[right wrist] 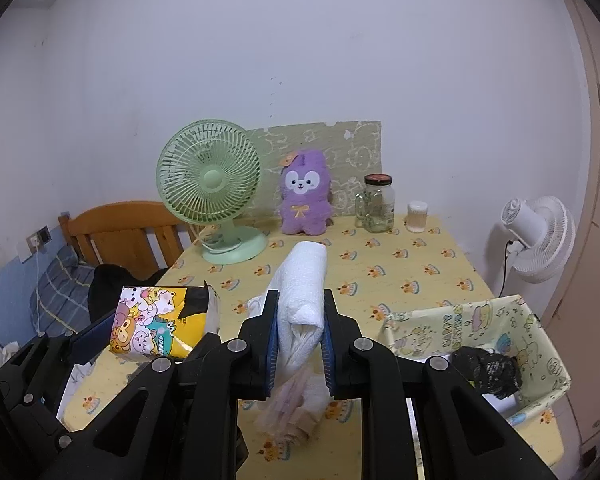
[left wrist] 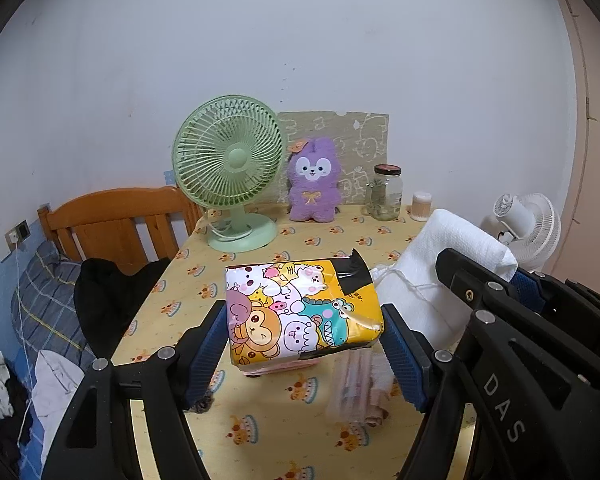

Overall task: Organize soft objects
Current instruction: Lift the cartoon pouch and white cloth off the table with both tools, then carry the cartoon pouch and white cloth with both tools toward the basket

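My left gripper (left wrist: 305,334) is shut on a yellow cartoon-printed tissue pack (left wrist: 300,316) and holds it above the table; the pack also shows in the right wrist view (right wrist: 160,320). My right gripper (right wrist: 300,332) is shut on a folded white towel (right wrist: 304,292) and holds it above the table; the towel shows at the right of the left wrist view (left wrist: 444,264). A purple plush bunny (right wrist: 305,194) sits upright at the table's back. A fabric basket (right wrist: 540,320) at the right holds a black crumpled item (right wrist: 488,370).
The table has a yellow cake-print cloth (right wrist: 400,268). A green desk fan (right wrist: 210,184), a glass jar (right wrist: 374,204) and a small cotton-swab tub (right wrist: 417,216) stand at the back. A pale pink packet (right wrist: 296,404) lies below the grippers. A white fan (right wrist: 536,236) stands right, a wooden bed headboard (right wrist: 120,232) left.
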Motion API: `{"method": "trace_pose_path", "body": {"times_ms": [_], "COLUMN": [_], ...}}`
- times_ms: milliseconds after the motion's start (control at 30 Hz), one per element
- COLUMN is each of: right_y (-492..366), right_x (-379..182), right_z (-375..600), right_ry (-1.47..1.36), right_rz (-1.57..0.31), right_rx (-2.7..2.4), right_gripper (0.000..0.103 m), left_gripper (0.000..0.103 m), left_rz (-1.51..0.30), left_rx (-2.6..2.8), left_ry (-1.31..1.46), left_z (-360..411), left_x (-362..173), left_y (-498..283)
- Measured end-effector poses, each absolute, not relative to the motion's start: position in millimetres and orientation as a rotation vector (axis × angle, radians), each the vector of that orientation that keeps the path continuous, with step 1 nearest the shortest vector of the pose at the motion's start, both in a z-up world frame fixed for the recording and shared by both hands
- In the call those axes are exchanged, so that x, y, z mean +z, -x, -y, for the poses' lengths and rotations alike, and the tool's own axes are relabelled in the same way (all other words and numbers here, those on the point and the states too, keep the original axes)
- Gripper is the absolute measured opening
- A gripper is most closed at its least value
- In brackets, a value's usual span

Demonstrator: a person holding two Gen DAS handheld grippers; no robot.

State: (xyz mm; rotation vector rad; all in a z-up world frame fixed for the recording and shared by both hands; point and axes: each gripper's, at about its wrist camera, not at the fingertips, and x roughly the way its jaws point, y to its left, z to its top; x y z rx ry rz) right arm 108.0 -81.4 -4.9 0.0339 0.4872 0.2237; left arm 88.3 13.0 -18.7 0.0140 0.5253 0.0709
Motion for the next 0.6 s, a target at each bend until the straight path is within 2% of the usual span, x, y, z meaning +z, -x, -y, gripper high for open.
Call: {"method": "trace_pose_path", "body": {"times_ms": [600], "right_y": [-115], "right_x": [0], "right_z": [140], "right_ry": [-0.042], "right_rz": [-0.468], "right_rx": [0.166], "right_gripper": [0.021], "left_gripper": [0.076], "left_rz": [-0.504], "left_rx": [-0.014], "left_ry": [-0.034], "left_z": [46], "left_x": [-15], "left_y": [-100]}}
